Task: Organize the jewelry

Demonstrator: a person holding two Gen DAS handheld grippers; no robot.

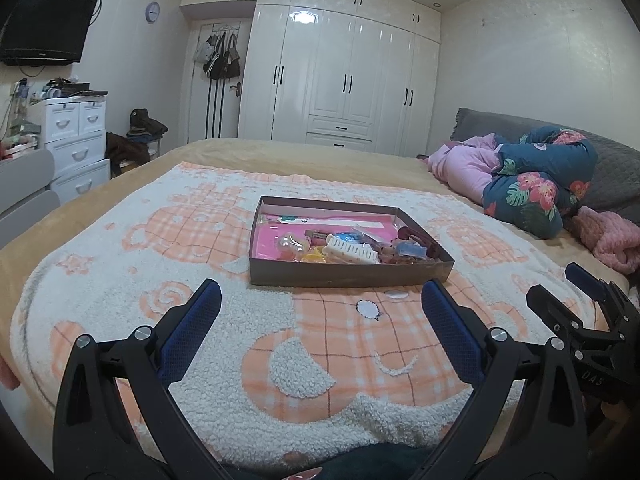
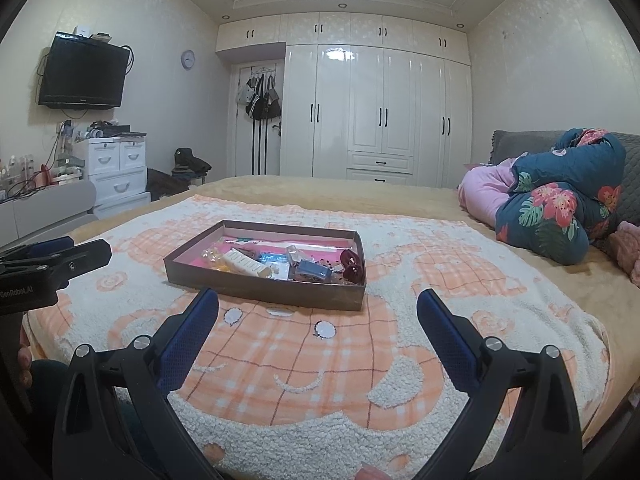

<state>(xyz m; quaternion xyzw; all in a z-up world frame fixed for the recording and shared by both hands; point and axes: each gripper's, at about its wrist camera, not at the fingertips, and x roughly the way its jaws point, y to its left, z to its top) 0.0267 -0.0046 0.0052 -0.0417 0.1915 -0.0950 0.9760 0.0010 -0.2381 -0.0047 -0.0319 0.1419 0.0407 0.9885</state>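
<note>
A shallow brown cardboard tray [image 1: 344, 276] [image 2: 256, 286] with a pink lining lies on an orange-and-white blanket [image 1: 320, 360] [image 2: 320, 360] on the bed. It holds several hair clips and small jewelry pieces, among them a white comb clip [image 1: 352, 251] [image 2: 245, 262], a blue piece [image 2: 312, 270] and a dark red clip [image 1: 414, 236] [image 2: 352, 268]. My left gripper [image 1: 322, 292] is open and empty, just short of the tray's near wall. My right gripper [image 2: 318, 300] is open and empty, also short of the tray. Each gripper shows at the other view's edge.
A folded floral quilt [image 1: 536, 184] [image 2: 560, 200] and pink bedding [image 1: 464, 168] lie at the right on the bed. A white drawer unit [image 1: 76, 136] [image 2: 116, 168], a wall TV [image 2: 82, 72] and a white wardrobe [image 2: 376, 112] stand beyond the bed.
</note>
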